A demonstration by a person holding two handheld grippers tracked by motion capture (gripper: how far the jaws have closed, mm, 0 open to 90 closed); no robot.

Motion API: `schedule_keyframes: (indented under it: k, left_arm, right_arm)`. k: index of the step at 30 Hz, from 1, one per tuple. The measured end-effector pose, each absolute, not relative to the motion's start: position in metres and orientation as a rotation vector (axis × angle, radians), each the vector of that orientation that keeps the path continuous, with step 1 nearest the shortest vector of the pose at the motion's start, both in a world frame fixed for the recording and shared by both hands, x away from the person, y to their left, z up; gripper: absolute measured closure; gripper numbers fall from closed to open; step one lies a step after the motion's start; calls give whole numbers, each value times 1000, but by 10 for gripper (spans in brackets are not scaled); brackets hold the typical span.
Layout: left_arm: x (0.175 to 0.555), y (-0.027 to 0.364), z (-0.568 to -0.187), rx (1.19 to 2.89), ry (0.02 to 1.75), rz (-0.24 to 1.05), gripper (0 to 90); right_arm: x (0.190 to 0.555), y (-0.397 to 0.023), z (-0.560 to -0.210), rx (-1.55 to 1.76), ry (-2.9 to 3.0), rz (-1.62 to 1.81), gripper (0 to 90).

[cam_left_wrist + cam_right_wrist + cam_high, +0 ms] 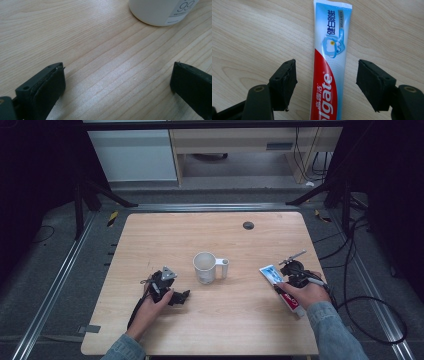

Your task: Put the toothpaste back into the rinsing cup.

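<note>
- High view: the left gripper (184, 296) is rested on the wooden table (165, 235), jaws wide apart and empty; a white mug (205, 267) stands just ahead of it.
- The right gripper (325, 83) is held low, jaws part-open, straddling the toothpaste tube (329, 65) without pressing it, seemingly lined up for a grasp.
- Beyond the table, dark flooring and cables (360, 270) are seen.

On the table (165, 230), the mug (204, 267) stands left of the toothpaste tube (280, 285), apart.

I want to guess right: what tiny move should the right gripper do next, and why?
Probably close the right gripper a little more. The toothpaste tube lies flat on the table between its jaws, with gaps on both sides, so nothing is gripped yet.
</note>
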State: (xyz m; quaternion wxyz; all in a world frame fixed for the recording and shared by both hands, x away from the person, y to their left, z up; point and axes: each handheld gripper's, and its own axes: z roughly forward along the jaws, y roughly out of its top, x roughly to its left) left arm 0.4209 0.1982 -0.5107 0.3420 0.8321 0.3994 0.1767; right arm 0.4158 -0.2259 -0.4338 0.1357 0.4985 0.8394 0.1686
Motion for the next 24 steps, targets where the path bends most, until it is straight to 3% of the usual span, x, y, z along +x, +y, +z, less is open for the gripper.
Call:
schedule_keyframes:
  k: [24]
  left_arm:
    - [421,198,-511,2164,1038,459,0]
  right_arm:
    - [467,-221,-459,1542,2520,373,329]
